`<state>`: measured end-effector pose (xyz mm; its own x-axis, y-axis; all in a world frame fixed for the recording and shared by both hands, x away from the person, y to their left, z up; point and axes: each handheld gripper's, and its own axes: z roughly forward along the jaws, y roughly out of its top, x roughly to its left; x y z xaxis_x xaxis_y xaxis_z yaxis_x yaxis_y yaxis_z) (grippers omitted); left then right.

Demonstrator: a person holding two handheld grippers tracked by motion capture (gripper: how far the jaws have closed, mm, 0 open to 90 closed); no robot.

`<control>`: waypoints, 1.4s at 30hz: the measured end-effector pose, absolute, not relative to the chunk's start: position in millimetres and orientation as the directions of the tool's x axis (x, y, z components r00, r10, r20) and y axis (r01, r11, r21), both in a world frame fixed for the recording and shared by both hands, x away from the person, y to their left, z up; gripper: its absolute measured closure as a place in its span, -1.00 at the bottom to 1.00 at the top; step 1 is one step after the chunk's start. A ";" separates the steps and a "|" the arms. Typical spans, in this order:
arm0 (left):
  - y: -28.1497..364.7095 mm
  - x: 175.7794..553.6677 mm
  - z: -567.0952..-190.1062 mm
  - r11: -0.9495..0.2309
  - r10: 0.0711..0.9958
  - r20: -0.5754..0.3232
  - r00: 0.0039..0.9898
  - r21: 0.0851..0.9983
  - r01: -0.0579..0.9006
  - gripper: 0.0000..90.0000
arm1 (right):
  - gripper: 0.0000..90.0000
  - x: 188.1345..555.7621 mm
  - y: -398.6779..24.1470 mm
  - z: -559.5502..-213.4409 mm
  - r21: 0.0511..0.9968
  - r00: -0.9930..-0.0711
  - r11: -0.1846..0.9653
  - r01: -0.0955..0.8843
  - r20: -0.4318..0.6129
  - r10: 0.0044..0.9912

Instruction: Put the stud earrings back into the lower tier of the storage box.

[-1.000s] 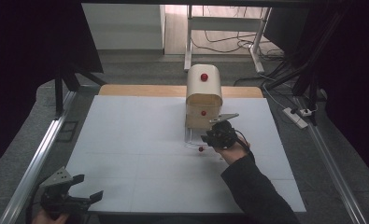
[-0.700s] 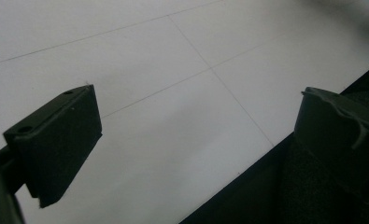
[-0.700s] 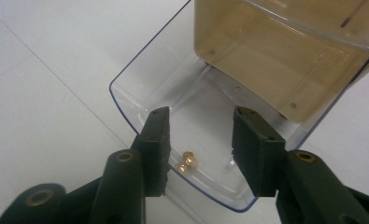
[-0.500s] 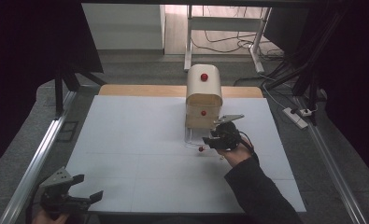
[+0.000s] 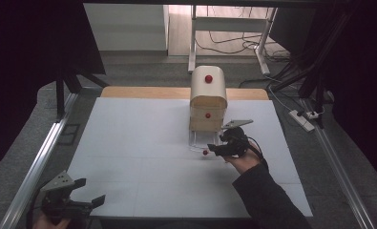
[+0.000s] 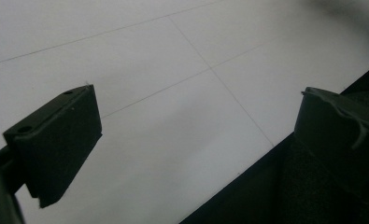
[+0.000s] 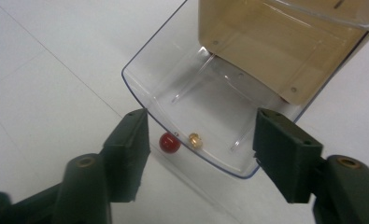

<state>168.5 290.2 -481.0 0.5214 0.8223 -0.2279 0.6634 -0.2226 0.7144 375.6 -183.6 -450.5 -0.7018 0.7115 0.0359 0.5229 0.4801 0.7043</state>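
The white table (image 5: 143,157) spreads under both my hands. Toward its far side stands the wooden cabinet (image 5: 208,98), rounded on top, with a red knob on its upper front and another lower down. Its bottom drawer (image 7: 205,107), clear plastic, is pulled out toward me. My right tongs (image 7: 198,135) sit just in front of that drawer; their jaws have just been opening and now stand apart, with the drawer's curved front and its small red knob (image 7: 169,143) between them, the pads not pressing on either. My left tongs (image 5: 69,198) rest at the table's near left corner, well apart from the cabinet, jaws open over bare table.
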 end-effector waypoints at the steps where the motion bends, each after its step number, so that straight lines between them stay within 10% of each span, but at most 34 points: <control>1: 290.2 168.5 -481.0 -0.223 0.822 -0.228 0.521 0.714 0.664 -0.98 | -0.26 375.0 -184.1 -450.3 0.703 -0.703 0.483 0.523 0.035 0.710; 42: 290.2 168.2 -480.8 -0.225 0.821 -0.226 0.524 0.716 0.661 -0.98 | -1.00 359.2 -215.2 -471.4 0.642 -0.673 0.505 0.576 0.022 0.740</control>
